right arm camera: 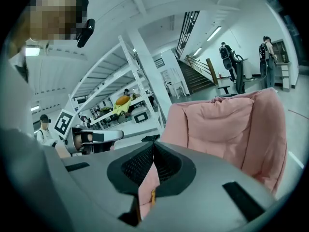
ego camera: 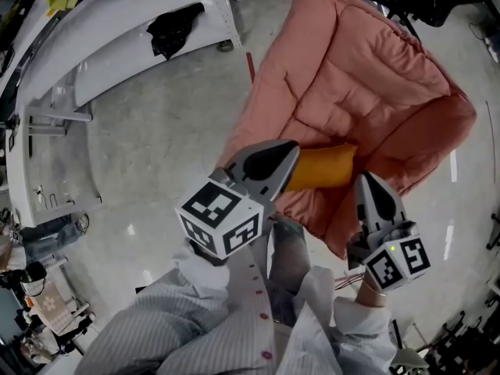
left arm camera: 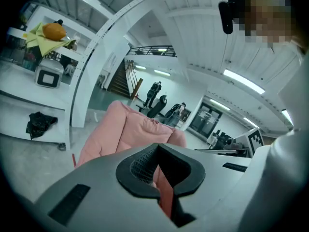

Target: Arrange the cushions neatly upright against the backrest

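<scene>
Cushion (ego camera: 324,168): orange | lying on seat of pink armchair (ego camera: 367,76)

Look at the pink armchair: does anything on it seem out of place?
The orange cushion looks out of place. It lies low on the seat of the pink armchair, near the front edge, instead of standing upright against the backrest.

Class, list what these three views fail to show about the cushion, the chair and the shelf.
- Orange cushion: in the head view its left end lies behind the left gripper; both gripper views show at most a sliver of it between their shut jaws.
- Pink chair: head view, its near edge is partly behind the right gripper.
- Black thing on the white shelf: head view, too dark to name.
</scene>
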Tool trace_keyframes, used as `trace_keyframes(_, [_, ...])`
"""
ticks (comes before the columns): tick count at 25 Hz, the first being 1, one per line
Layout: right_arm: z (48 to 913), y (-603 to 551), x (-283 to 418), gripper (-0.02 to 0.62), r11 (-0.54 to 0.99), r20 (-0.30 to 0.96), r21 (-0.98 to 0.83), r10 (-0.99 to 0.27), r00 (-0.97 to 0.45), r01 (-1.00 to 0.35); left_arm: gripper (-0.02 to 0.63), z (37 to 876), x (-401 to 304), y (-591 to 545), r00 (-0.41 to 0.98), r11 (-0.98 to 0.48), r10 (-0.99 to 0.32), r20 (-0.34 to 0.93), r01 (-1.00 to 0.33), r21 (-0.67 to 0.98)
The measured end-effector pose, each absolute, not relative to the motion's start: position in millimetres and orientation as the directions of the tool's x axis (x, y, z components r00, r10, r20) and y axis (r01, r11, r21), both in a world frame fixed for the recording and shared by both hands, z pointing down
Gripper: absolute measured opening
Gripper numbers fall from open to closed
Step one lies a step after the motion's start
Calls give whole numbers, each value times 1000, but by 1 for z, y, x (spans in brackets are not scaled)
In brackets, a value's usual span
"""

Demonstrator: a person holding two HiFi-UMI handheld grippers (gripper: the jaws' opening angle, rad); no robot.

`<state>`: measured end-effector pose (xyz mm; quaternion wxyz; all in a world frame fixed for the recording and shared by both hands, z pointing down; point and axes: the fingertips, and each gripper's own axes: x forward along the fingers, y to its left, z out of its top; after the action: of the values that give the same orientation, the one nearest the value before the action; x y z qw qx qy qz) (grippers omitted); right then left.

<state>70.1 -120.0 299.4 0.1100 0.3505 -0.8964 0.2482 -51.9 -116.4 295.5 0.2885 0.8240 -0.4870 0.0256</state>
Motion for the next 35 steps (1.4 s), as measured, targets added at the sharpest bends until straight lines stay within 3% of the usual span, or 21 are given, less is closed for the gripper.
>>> trace_keyframes(23, [516, -152, 92, 14, 544, 562, -334, -541, -625, -770, 9, 541, -60, -96, 453, -167, -646, 615, -869, 465])
trace_keyframes(35, [600, -150, 120, 14, 522, 648, -274, -520, -556, -807, 10, 626, -71, -69, 404, -80, -573, 713, -893, 442])
